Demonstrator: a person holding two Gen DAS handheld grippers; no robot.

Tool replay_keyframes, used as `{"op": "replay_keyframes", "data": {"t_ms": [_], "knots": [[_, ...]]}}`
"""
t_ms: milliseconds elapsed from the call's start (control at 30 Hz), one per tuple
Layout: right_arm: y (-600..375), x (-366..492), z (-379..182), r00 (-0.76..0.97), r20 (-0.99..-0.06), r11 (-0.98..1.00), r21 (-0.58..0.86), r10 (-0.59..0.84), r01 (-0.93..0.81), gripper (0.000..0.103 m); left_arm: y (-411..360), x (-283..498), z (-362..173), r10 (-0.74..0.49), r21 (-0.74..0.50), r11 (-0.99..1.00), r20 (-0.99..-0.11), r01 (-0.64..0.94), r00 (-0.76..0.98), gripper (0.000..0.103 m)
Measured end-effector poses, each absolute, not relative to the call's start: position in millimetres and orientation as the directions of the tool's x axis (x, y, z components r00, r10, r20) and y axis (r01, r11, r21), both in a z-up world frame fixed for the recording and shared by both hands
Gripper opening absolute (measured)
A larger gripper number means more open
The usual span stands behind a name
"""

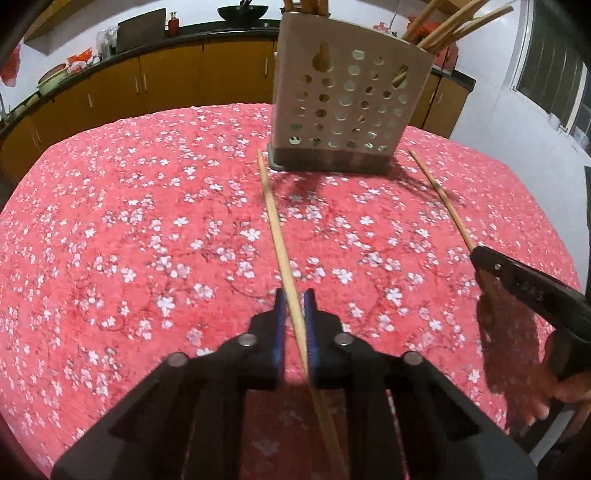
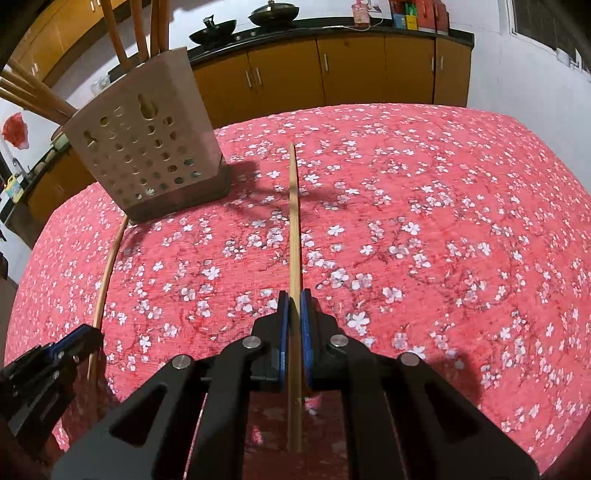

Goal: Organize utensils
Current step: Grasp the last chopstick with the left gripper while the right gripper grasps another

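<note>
Two wooden chopsticks are lying on the worktop (image 1: pixel 110 221), which is wearing a red cloth with white blossoms, and each one is being pinched by a gripper. In the left wrist view the left gripper (image 1: pixel 294 306) is sitting at the lower centre with its blue-padded jaws pressing together on the left chopstick (image 1: pixel 271 218), whose far tip is reaching up toward the base of the perforated beige utensil holder (image 1: pixel 343 99) at the upper centre. In the right wrist view the right gripper (image 2: pixel 294 306) is likewise clamping its jaws on the right chopstick (image 2: pixel 294 221), which is running straight up the middle of the frame, passing just right of the holder. The holder is standing upright and already carrying several wooden handles (image 2: pixel 114 33) that are fanning out of its top. Beyond the cloth, yellow cabinets (image 2: pixel 354 70) under a dark counter are filling the background, with two black woks (image 2: pixel 214 31) sitting on top
</note>
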State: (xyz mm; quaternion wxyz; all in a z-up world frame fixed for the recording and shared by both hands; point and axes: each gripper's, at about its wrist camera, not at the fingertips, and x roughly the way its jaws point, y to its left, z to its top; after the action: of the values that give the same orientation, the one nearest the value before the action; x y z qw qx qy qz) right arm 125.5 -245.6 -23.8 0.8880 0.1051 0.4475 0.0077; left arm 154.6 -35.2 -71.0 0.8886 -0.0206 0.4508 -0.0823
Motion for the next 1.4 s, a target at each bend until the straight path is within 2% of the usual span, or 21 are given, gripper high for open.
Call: {"op": "replay_keyframes", "data": {"t_ms": [367, 667, 1400], "knots": [[-229.1, 147.7, -19.3, 0.62, -0.778, 0.989, 0.148, 0.103, 0.021, 0.007, 39.6, 198.1, -68.9, -0.08, -0.111, 0.994, -0.803, -0.016, 0.59, 0.008], [-223.7, 160.3, -29.1, 0.622, -0.78, 0.995, 0.094, 0.063, 0.017, 0.008, 38.6, 205.5, -69.0, -0.07, -0.065, 0.997, -0.782, 0.031, 0.619, 0.01], [-223.2, 160.0, -30.0, 0.621, -0.781, 0.996, 0.091, 0.063, 0.014, 0.009, 37.8, 203.1, -72.4, -0.082, -0.08, 0.996, -0.78, 0.031, 0.621, 0.011]]}}
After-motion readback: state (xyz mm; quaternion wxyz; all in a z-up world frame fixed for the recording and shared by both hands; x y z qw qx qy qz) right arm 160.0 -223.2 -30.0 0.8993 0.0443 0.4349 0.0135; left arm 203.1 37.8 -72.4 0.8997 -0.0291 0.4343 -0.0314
